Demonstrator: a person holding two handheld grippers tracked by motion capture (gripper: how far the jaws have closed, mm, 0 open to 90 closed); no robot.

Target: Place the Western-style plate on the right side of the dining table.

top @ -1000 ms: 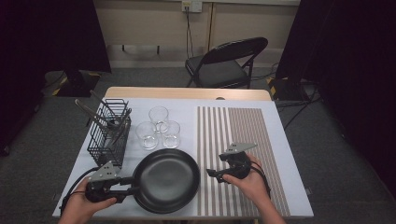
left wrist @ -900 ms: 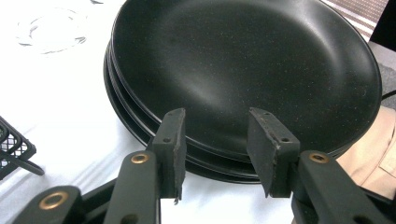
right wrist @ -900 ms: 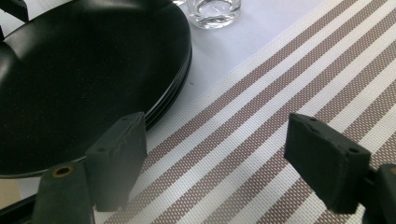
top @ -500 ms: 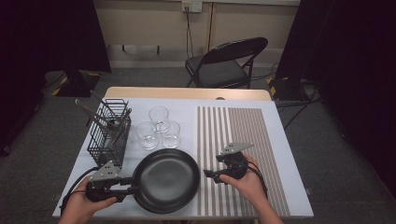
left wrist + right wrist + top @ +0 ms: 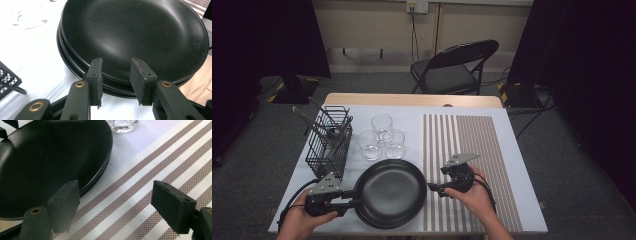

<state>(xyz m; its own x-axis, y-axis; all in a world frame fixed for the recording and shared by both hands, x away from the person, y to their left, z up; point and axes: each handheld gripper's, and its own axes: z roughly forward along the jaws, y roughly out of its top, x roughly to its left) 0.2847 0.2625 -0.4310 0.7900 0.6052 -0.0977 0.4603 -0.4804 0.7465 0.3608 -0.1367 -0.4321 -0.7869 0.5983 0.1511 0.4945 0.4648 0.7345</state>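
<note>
Here a stack of round black plates (image 5: pixel 391 192), matte with a fine speckle and shallow raised rims, lay on the white worktop (image 5: pixel 362 115) at about 6 o'clock. The left tool (image 5: pixel 346 200) sat at the stack's 9 o'clock edge, its two blocky black jaws straddling the rim; the jaws had just been closing, with the rim between them, yet in the left gripper view a gap remained between the left tool (image 5: pixel 116 75) and the plate edge, so nothing was pinched. Compared with the earlier frames, the stack lay in the same spot.

The right tool (image 5: pixel 436 189) was at the stack's 3 o'clock side, jaws spread wide over the woven mat of brown and cream stripes (image 5: pixel 472 150); in the right gripper view the right tool (image 5: pixel 117 202) stood just beside the layered plate rims (image 5: pixel 50 157).

Three clear round glasses (image 5: pixel 382 137) clustered at 12 o'clock of the stack, and a black wire basket (image 5: pixel 329 145) stood at 10 o'clock.
</note>
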